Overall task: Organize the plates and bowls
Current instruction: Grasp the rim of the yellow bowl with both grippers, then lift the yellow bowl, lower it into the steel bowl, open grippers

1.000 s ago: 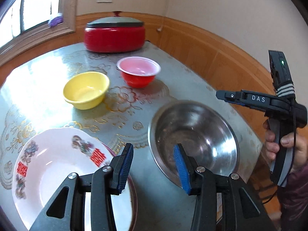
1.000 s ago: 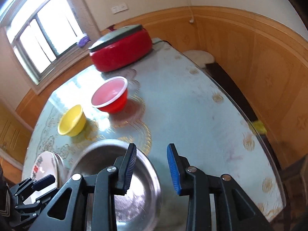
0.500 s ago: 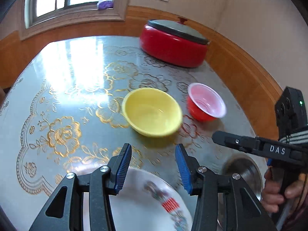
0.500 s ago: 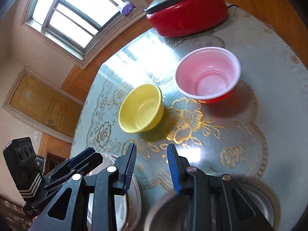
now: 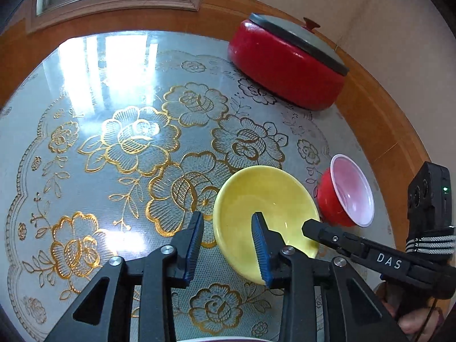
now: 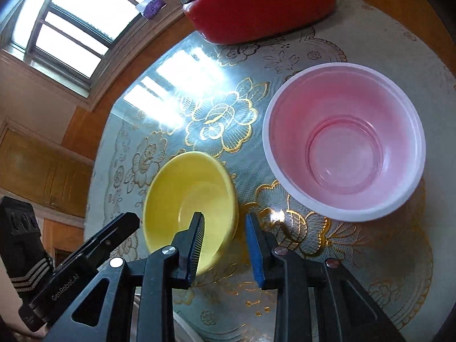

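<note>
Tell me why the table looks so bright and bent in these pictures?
Left wrist view: window light glares white off the glossy table, and the fisheye lens curves its edge. Right wrist view: the same glare beside the yellow bowl; the window is washed out.

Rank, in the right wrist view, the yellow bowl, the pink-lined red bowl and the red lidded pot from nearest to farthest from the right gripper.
1. yellow bowl: rim between the closing jaws of the right gripper.
2. pink-lined red bowl: farther, to the right.
3. red lidded pot: at the table's far edge.
</note>
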### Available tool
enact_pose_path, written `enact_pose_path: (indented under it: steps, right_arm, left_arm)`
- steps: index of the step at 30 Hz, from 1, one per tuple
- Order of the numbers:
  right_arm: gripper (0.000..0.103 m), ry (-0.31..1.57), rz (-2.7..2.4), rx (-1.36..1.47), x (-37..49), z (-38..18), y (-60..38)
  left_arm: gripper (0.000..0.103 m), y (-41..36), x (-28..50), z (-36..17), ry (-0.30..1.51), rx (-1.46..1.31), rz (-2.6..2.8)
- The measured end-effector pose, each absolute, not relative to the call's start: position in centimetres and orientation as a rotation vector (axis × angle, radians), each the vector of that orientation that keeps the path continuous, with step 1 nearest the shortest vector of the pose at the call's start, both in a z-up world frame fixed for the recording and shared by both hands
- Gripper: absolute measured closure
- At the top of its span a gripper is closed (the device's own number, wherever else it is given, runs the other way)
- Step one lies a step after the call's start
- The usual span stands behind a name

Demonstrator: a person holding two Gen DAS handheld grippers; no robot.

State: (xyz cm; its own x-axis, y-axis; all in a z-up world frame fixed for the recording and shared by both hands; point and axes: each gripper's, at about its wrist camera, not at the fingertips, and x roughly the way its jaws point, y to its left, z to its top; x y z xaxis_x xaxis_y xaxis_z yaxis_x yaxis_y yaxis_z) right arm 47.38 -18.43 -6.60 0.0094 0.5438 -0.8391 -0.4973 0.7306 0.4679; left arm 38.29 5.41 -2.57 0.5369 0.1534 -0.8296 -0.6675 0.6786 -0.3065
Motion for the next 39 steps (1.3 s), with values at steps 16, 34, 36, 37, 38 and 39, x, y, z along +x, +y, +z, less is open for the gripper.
enact_pose_path:
  steps: [16,34,36,37,38,39]
  right_arm:
    - [0.094,1.136,0.913,-0.009,42.9,-0.2,-25.9]
    - [0.093,1.162,0.759,0.010,38.1,-0.8,-41.8]
    - [0.092,1.187,0.731,-0.003,37.9,-1.7,-42.0]
    - [0.092,1.193,0.716,-0.014,37.8,-2.1,-42.1]
    - [0.092,1.200,0.703,-0.024,37.7,-2.4,-42.2]
    - [0.092,1.206,0.686,-0.032,37.8,-2.6,-42.2]
  left_arm:
    - [0.090,-2.4,34.9,2.1,0.781,-0.580,0.416]
    - [0.090,-17.3,35.5,1.3,0.856,-0.350,0.158]
    - [0.090,-17.8,36.1,0.5,0.885,-0.336,0.155]
    - [0.090,-18.3,36.1,0.3,0.896,-0.324,0.154]
    - [0.090,-18.5,36.2,0.0,0.907,-0.316,0.151]
    - [0.090,-18.6,36.4,-0.3,0.921,-0.316,0.144]
